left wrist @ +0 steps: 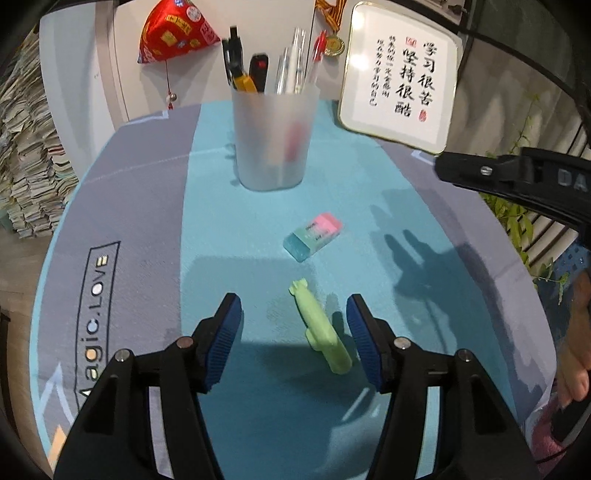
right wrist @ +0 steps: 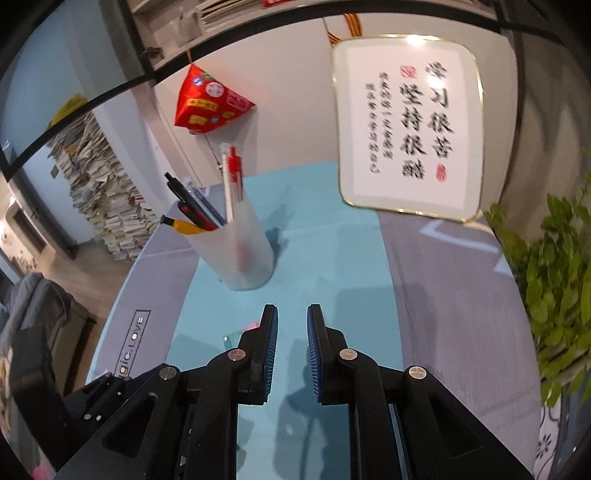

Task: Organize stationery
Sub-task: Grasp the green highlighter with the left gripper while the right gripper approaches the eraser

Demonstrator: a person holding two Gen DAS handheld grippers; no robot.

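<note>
A frosted pen cup [left wrist: 274, 140] with several pens stands at the back of the teal mat; it also shows in the right wrist view [right wrist: 236, 247]. A pink and teal eraser [left wrist: 312, 236] lies in front of it. A light green shaped eraser [left wrist: 320, 328] lies on the mat between the fingers of my left gripper [left wrist: 293, 317], nearer the right finger. The left gripper is open and holds nothing. My right gripper [right wrist: 292, 325] hovers above the mat with a narrow gap between its pads and nothing in it. The pink and teal eraser [right wrist: 240, 334] peeks out left of its left finger.
A framed calligraphy card [left wrist: 399, 77] leans at the back right. A red pouch [left wrist: 177, 29] hangs on the wall. A green plant [right wrist: 554, 280] stands at the right edge. Stacked papers [left wrist: 26, 147] are off the table to the left. The right gripper's arm [left wrist: 517, 184] reaches in at right.
</note>
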